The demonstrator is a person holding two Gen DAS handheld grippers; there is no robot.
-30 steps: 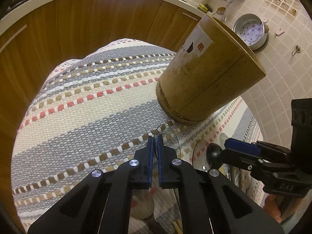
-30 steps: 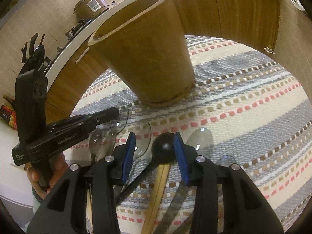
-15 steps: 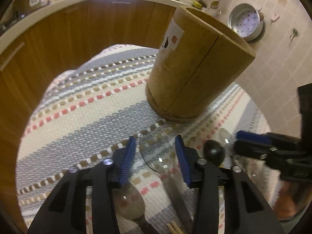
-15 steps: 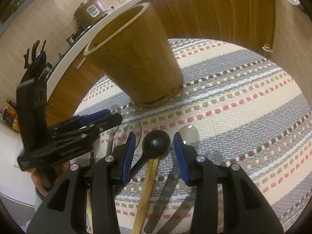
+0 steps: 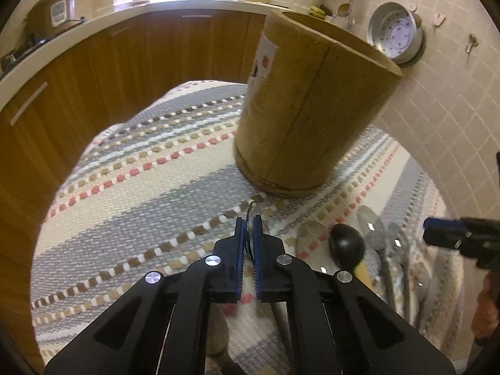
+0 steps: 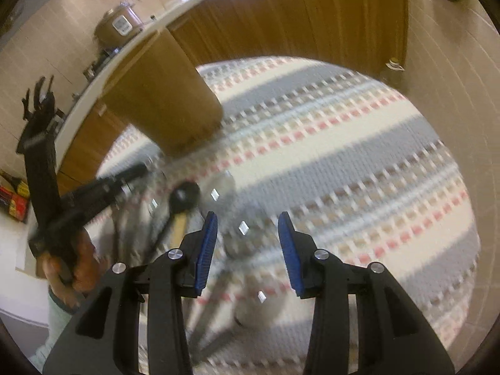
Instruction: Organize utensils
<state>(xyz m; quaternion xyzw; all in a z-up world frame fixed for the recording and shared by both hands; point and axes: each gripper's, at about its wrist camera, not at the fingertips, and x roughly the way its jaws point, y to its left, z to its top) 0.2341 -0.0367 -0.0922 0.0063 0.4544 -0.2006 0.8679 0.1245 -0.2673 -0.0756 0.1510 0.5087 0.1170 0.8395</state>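
A tall bamboo utensil holder (image 5: 309,109) stands upright on the striped woven cloth (image 5: 150,187); it also shows in the right wrist view (image 6: 162,97). My left gripper (image 5: 249,228) is shut on the bowl of a clear plastic spoon (image 5: 253,211), held edge-on just in front of the holder's base. A black ladle (image 5: 345,243) and several steel spoons (image 5: 368,222) lie to its right. My right gripper (image 6: 247,228) is open and empty above blurred steel spoons (image 6: 243,228). The black ladle (image 6: 186,195) lies left of it.
Wooden cabinets (image 5: 109,59) and a white counter curve behind the table. A tiled wall (image 5: 437,93) with a hanging steel steamer (image 5: 397,34) stands at the right. The cloth's edge falls away on the left.
My left gripper was open around the clear spoon and has shut on it. My right gripper has moved right, away from the black ladle, and stays open.
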